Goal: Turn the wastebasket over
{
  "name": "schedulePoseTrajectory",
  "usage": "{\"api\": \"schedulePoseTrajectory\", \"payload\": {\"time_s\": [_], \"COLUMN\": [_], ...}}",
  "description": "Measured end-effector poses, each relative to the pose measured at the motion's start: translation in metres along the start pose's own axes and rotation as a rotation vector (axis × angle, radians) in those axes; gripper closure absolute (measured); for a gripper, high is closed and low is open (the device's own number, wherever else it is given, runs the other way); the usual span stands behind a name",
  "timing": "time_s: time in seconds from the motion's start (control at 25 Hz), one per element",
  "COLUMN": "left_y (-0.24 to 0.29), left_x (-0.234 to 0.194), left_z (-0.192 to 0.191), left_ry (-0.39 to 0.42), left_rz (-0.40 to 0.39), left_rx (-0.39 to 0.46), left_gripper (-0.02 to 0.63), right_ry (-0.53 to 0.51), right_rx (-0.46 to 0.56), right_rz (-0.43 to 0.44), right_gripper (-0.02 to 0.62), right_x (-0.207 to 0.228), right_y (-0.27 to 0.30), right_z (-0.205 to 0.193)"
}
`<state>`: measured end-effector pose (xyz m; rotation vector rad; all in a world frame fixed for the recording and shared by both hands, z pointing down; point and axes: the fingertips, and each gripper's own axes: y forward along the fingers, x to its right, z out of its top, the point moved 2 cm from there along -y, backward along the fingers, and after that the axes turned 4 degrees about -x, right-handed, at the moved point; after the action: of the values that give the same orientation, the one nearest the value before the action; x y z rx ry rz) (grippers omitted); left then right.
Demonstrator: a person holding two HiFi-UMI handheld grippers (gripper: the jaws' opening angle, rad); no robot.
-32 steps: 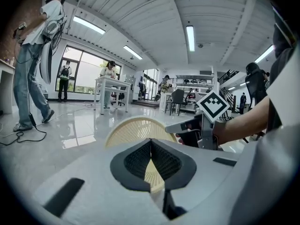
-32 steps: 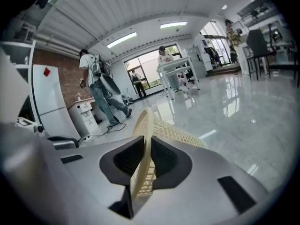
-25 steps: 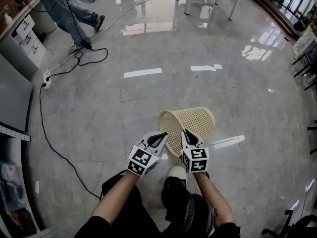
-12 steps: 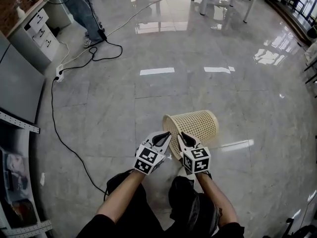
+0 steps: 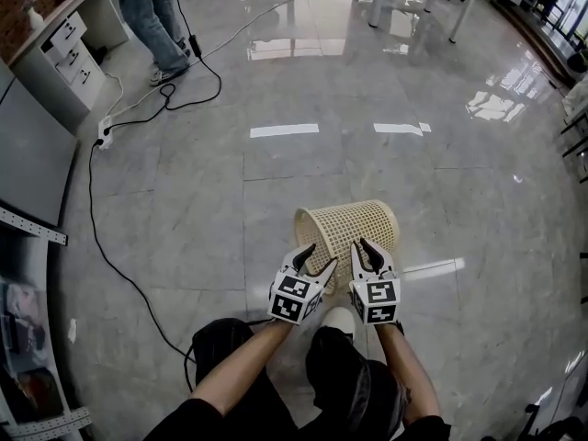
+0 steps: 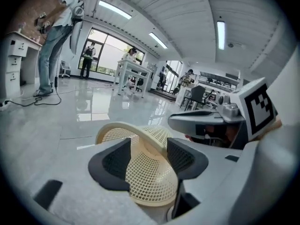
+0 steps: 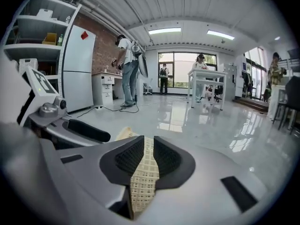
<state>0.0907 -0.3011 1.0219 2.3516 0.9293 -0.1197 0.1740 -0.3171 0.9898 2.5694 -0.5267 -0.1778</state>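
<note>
Lying on its side on the floor point(image 5: 184, 209), the wastebasket point(image 5: 354, 232) sits just beyond the person's knees. Long axis runs left to right, mouth facing left. Right hand-held gripper point(image 5: 367, 251) clamps the near mesh wall. Left hand-held gripper point(image 5: 318, 256), jaws just opened wide, straddles the rim, one jaw inside the mouth.

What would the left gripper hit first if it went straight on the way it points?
Likely the wastebasket: its mesh rim sits between the jaws of the left gripper, which have just been opening.
</note>
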Motion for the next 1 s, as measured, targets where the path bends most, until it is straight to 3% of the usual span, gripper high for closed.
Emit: {"api": "schedulePoseTrajectory", "payload": {"time_s": [0.2, 0.4, 0.52, 0.64, 0.8, 1.0], "left_y": [0.005, 0.021, 0.019, 0.011, -0.005, -0.024], "left_x": [0.012, 0.009, 0.003, -0.016, -0.052, -0.080], "left_z": [0.011, -0.008, -0.003, 0.003, 0.011, 0.012], "left_ry": [0.003, 0.018, 0.036, 0.069, 0.177, 0.234], "left_rz": [-0.010, 0.016, 0.022, 0.032, 0.081, 0.138], "left_rx": [0.015, -0.066, -0.067, -0.076, -0.103, -0.121], "left_gripper": [0.376, 0.376, 0.430, 0.442, 0.480, 0.532], "right_ry": [-0.003, 0.001, 0.010, 0.069, 0.158, 0.295], "right_rx": [-0.078, -0.143, -0.165, -0.194, -0.223, -0.240], "right_rz": [-0.085, -0.081, -0.066, -0.058, -0.042, 0.051], "right_gripper": [0.546, 0.529, 0.491, 0.434, 0.395, 0.354], "right_x": [0.033, 0.052, 0.061, 0.070, 0.074, 0.057], "right_y": [-0.003, 0.003, 0.006, 0.006, 0.008, 0.016], "right_z": [-0.024, -0.044, -0.052, -0.066, -0.090, -0.112]}}
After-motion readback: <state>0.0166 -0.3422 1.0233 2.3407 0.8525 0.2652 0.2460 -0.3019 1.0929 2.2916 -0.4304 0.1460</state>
